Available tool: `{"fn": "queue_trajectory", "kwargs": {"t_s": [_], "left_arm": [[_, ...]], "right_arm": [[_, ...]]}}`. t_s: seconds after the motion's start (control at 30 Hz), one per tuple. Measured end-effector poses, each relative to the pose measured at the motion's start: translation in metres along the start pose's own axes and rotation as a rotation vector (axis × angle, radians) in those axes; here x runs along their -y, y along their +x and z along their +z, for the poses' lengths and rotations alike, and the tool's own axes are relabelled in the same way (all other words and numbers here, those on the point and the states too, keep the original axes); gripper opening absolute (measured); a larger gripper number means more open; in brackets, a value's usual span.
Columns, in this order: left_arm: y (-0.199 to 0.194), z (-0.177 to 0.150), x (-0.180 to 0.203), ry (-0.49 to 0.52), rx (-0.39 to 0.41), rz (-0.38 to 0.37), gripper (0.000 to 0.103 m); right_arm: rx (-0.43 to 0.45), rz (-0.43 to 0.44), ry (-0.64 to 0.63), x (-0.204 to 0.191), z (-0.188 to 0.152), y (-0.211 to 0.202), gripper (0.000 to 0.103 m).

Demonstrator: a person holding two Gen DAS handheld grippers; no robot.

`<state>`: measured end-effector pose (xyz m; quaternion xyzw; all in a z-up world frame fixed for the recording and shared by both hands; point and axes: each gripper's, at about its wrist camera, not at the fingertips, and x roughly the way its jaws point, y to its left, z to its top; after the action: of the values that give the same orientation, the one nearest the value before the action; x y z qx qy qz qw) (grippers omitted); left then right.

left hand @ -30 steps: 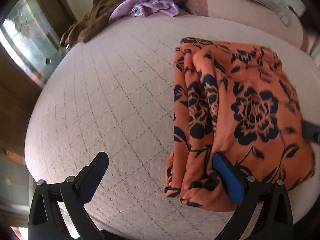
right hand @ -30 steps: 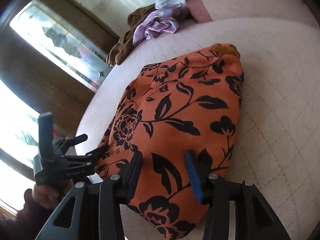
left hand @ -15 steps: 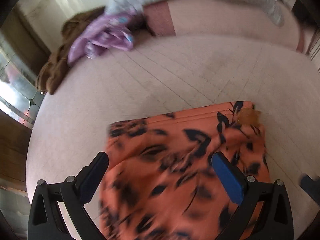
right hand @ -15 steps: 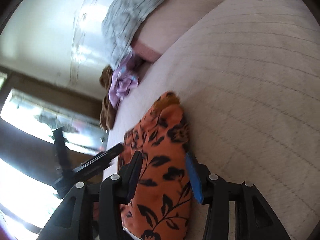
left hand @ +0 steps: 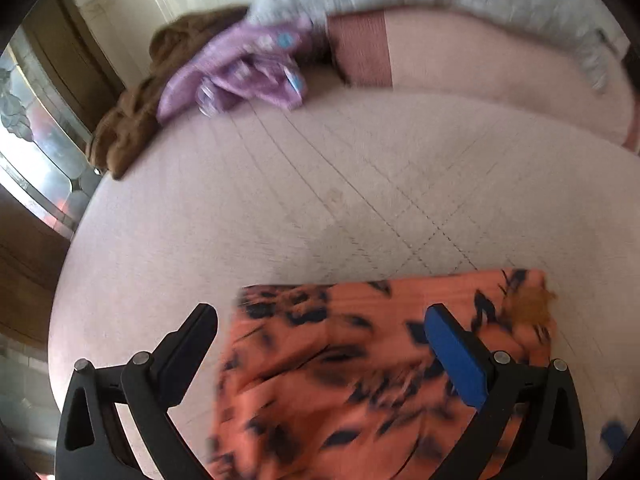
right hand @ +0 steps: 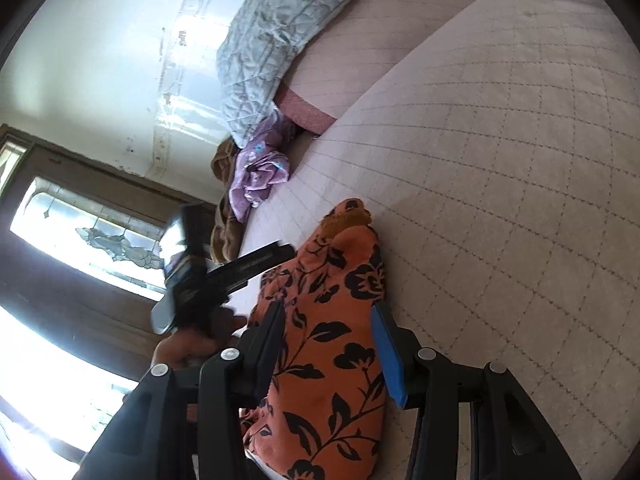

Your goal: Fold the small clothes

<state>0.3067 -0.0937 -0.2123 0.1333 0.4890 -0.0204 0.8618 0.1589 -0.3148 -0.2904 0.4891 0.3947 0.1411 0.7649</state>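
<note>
A folded orange garment with a black flower print (left hand: 360,368) lies on the pink quilted bed (left hand: 280,208). My left gripper (left hand: 320,340) is open and hangs just above the garment's near part, fingers wide apart. In the right wrist view the same garment (right hand: 336,344) runs between my right gripper's (right hand: 332,344) two fingers, which are partly closed around it; the cloth bulges between them. The left gripper (right hand: 240,268), held by a hand, shows to the garment's left there.
A purple garment (left hand: 240,76) and a brown one (left hand: 136,108) lie bunched at the bed's far left corner. A grey quilt (right hand: 276,36) and a pink pillow (left hand: 460,60) lie along the head. A window and wooden frame (right hand: 80,232) stand at the left.
Both grippers swung round over the last second, so the garment moved from the right of the left view to low centre. The right gripper tilted and stayed around the garment.
</note>
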Motion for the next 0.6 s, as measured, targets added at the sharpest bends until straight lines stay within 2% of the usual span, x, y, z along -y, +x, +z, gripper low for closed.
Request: {"fn": "queue_trajectory", "kwargs": {"t_s": [0.07,0.2,0.3,0.33,0.37,0.4,0.43,0.5,0.6], "left_arm": [[-0.020,-0.017,-0.022,0.008,0.026,-0.012,0.103],[-0.034,-0.061,-0.049,0.070,-0.013,-0.050,0.103],[-0.022,-0.096,-0.059,0.096,-0.057,-0.087,0.103],[-0.013,-0.105,-0.062,0.107,-0.079,-0.078,0.103],[-0.004,-0.113,-0.065,0.099,-0.098,-0.077,0.103],[0.000,-0.116,-0.071,0.059,-0.102,-0.111,0.103],[-0.001,-0.116,-0.081,-0.008,-0.114,-0.152,0.103],[-0.006,-0.113,-0.092,-0.070,-0.129,-0.203,0.103],[-0.021,-0.109,-0.110,-0.102,-0.078,-0.239,0.103]], "right_arm": [[0.003,0.006,-0.027,-0.005,-0.003,0.000,0.048],[-0.046,0.021,-0.094,-0.015,-0.015,0.009,0.048],[-0.127,0.038,-0.130,-0.023,-0.029,0.028,0.047],[-0.172,0.032,-0.134,-0.023,-0.035,0.038,0.046],[-0.229,0.006,-0.131,-0.021,-0.041,0.050,0.047],[-0.269,-0.021,-0.126,-0.017,-0.047,0.059,0.044],[-0.266,-0.031,-0.127,-0.014,-0.050,0.062,0.038],[-0.254,-0.026,-0.132,-0.014,-0.049,0.057,0.039],[-0.221,-0.016,-0.125,-0.014,-0.042,0.043,0.053]]}}
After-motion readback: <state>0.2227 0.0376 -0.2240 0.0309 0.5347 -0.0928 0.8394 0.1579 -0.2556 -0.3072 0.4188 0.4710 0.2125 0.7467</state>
